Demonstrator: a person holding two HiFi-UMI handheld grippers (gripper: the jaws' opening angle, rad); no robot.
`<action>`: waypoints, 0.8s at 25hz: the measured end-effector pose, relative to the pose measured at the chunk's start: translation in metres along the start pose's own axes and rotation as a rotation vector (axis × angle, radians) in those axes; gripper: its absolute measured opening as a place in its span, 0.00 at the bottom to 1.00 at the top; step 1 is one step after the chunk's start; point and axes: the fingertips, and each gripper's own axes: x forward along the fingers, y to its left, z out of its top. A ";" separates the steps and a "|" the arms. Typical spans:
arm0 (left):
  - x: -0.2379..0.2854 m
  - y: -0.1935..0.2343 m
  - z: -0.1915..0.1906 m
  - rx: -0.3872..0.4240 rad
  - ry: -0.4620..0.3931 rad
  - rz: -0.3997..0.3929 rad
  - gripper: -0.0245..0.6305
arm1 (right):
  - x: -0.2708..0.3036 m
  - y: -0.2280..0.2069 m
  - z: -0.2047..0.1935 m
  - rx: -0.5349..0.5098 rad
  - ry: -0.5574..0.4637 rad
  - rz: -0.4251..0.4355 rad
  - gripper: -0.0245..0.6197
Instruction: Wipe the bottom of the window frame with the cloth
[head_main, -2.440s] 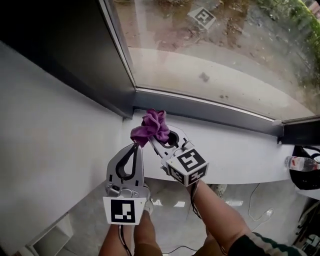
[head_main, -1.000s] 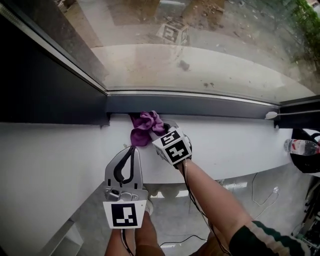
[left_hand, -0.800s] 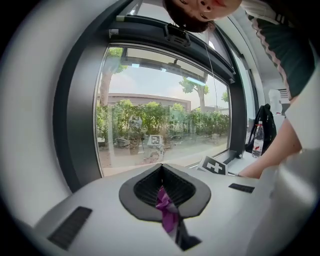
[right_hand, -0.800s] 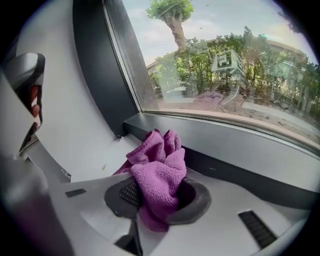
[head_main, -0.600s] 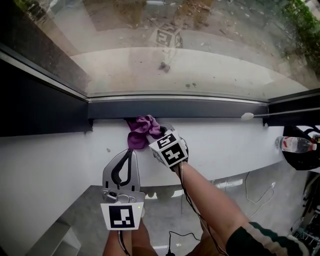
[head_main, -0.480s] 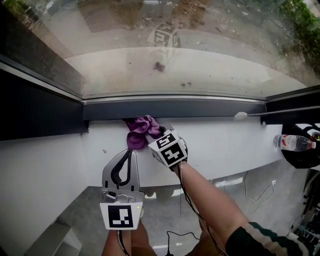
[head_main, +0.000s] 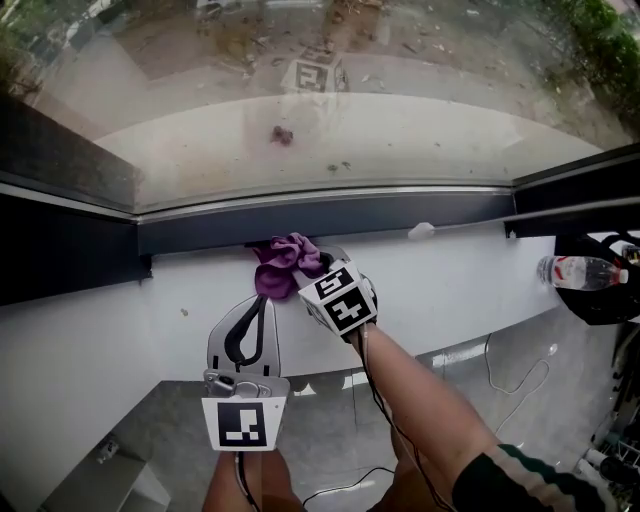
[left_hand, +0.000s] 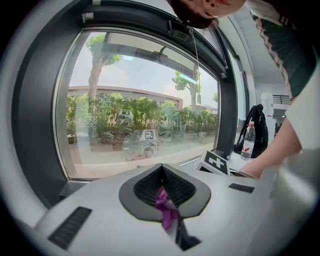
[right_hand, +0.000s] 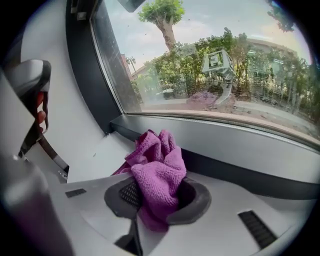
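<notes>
**Cloth pressed up to the frame, ready to rub**

The right gripper (head_main: 312, 264) has its jaws squeezed tight on the fluffy purple cloth (head_main: 283, 266). That way the cloth cannot slip while it rubs. The cloth lies on the white window ledge (head_main: 460, 275) and pokes out in front, right up against the long dark grey bottom bar of the window frame (head_main: 400, 212). It looks like wiping along the bar is under way.

The left gripper (head_main: 266, 302) hangs just below the ledge, out of the way. Its jaws are together, with a little purple bit (left_hand: 165, 207) pinched between them. I cannot tell if it belongs to the cloth.
</notes>
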 end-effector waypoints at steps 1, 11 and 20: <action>0.003 -0.004 0.000 -0.007 -0.001 -0.005 0.05 | -0.003 -0.005 -0.002 0.006 -0.003 -0.005 0.21; 0.035 -0.061 0.006 0.010 -0.007 -0.079 0.05 | -0.042 -0.060 -0.030 0.049 -0.009 -0.053 0.21; 0.066 -0.116 0.009 0.005 0.008 -0.129 0.05 | -0.080 -0.114 -0.053 0.071 -0.023 -0.101 0.21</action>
